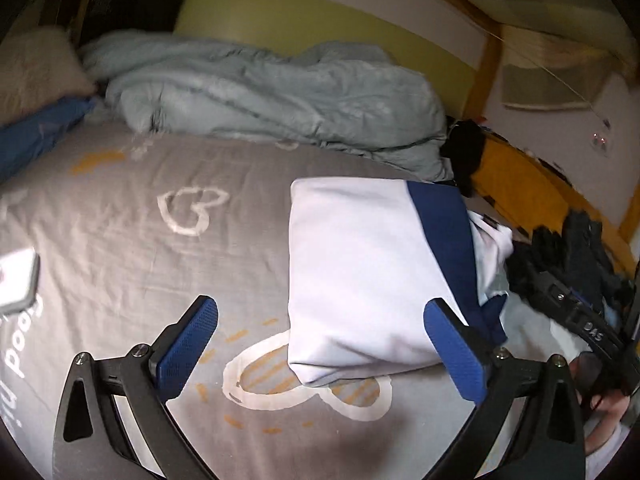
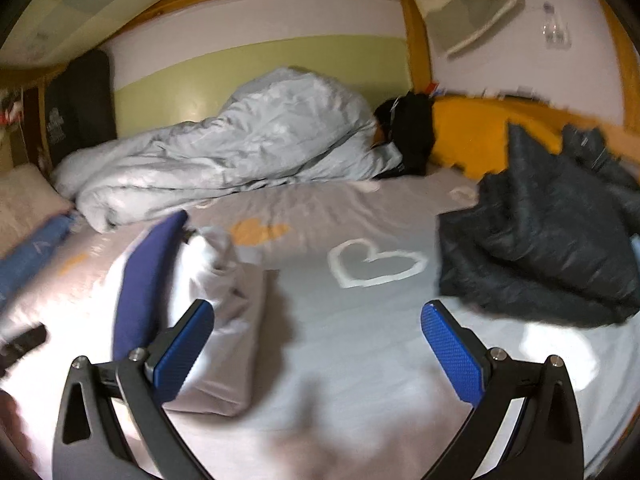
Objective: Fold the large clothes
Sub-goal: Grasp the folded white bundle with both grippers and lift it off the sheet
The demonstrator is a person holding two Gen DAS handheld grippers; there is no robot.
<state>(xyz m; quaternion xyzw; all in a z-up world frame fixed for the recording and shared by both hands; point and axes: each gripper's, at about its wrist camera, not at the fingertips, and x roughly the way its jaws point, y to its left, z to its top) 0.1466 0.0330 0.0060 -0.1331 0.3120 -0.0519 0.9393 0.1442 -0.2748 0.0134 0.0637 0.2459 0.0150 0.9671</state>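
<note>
Both grippers, left [image 1: 320, 350] and right [image 2: 318, 346], are held wide and empty. White garment [image 1: 360, 272] lies folded mid-frame; dark jacket [image 2: 540, 240], upper right, is judged next to be grasped.

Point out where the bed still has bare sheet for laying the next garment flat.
Bare sheet runs between the folded white-and-blue garment and the dark jacket, around the white heart. In the left view, more lies left of the garment, below the duvet. The jacket side and the duvet strip are crowded. Both the left gripper and right gripper are open.
</note>
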